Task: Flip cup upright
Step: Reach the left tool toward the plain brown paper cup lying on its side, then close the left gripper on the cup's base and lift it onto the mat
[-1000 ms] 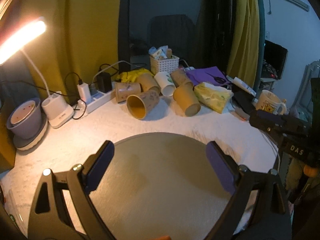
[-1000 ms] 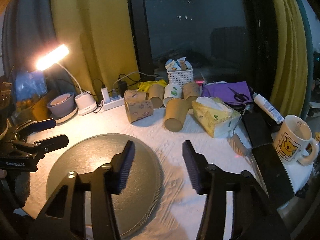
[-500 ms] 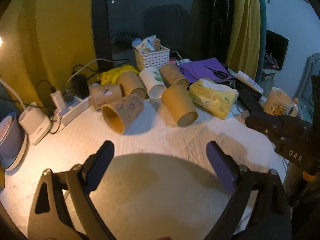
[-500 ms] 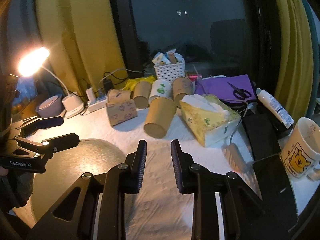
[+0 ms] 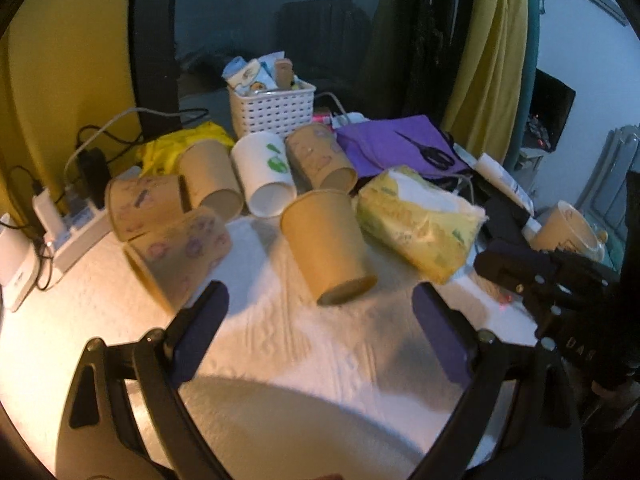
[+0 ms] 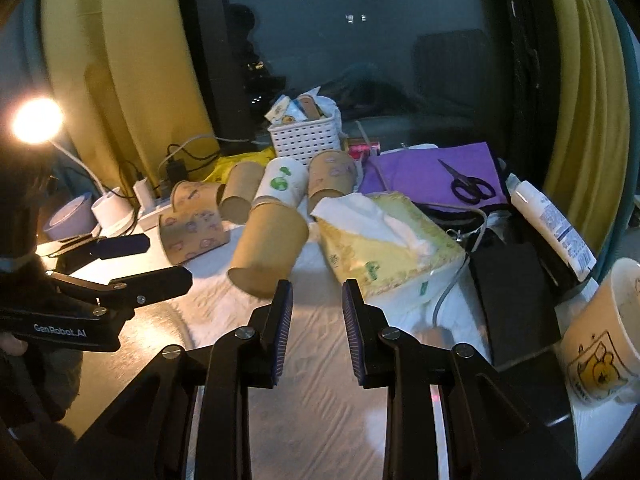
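Observation:
Several paper cups lie on their sides on the white cloth. A plain brown cup (image 5: 326, 246) (image 6: 269, 249) lies nearest, base toward me. A patterned cup (image 5: 180, 254) (image 6: 194, 232) lies to its left. More cups, one white (image 5: 266, 178) (image 6: 282, 182), lie behind. My left gripper (image 5: 318, 328) is wide open and empty, just short of the brown cup; it also shows in the right wrist view (image 6: 146, 262). My right gripper (image 6: 316, 314) is open with a narrow gap, empty, just right of the brown cup's base.
A yellow tissue pack (image 5: 416, 224) (image 6: 384, 248) lies right of the cups. A white basket (image 6: 306, 138), purple cloth with scissors (image 6: 466, 184), a tube (image 6: 550, 224), a bear mug (image 6: 604, 332), a power strip (image 5: 70, 236) and a lit lamp (image 6: 36, 120) stand around. A round grey mat (image 5: 280, 432) lies in front.
Both grippers have moved forward toward the cups, off the round mat. The right gripper's fingers narrowed from wide open to a small gap. The left stayed wide open.

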Demonstrator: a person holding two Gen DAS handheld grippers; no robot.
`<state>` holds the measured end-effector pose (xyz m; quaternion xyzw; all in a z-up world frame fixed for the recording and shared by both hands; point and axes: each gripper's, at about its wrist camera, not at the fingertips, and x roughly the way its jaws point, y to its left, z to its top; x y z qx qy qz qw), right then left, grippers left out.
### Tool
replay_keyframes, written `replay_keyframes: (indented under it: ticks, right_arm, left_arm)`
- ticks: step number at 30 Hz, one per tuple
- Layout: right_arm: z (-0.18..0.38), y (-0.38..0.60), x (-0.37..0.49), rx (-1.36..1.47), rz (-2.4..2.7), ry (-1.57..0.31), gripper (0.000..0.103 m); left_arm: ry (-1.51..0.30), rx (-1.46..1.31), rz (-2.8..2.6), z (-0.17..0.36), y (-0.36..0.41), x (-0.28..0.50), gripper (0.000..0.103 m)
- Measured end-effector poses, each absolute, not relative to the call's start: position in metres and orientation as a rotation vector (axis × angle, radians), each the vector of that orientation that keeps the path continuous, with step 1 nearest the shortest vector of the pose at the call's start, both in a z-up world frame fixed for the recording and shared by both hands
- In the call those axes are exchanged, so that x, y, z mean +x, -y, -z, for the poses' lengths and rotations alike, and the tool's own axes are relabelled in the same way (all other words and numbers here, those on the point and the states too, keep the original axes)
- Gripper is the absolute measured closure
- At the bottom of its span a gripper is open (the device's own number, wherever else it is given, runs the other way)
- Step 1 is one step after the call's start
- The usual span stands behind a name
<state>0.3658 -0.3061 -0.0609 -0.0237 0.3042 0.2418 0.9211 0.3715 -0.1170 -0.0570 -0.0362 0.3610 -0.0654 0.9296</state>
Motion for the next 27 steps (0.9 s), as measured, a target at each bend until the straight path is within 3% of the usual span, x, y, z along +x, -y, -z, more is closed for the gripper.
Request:
replay_keyframes:
  ticks: [4, 13, 15, 17, 20, 27]
  right_arm:
    - [0.063, 0.309, 0.382, -0.035, -0.473, -0.625, 0.074]
    - [0.069, 0.318, 0.405, -0.001, -0.408, -0.622, 0.059]
    - [0.069, 0.32, 0.407, 0.005, -0.405, -0.623, 0.058]
    - [0.07, 0.321, 0.408, 0.01, -0.403, -0.624, 0.058]
    - [0.071, 0.322, 0.409, 0.017, -0.403, -0.627, 0.058]
    - [0.069, 0.321, 0.404, 0.024, -0.4, -0.628, 0.058]
  left_arm:
    - [-0.761, -0.092, 0.128, 0.066, 0.119, 0.394, 0.009]
    - [-0.851, -0.173, 0.138, 0.09, 0.118, 0.435, 0.01]
    - [-0.867, -0.17, 0.15, 0.094, 0.12, 0.441, 0.019]
    - [-0.901, -0.176, 0.18, 0.101, 0.123, 0.449, 0.02]
    - [-0.941, -0.18, 0.202, 0.111, 0.128, 0.458, 0.041]
    - [-0.929, -0.173, 0.223, 0.107, 0.129, 0.454, 0.042]
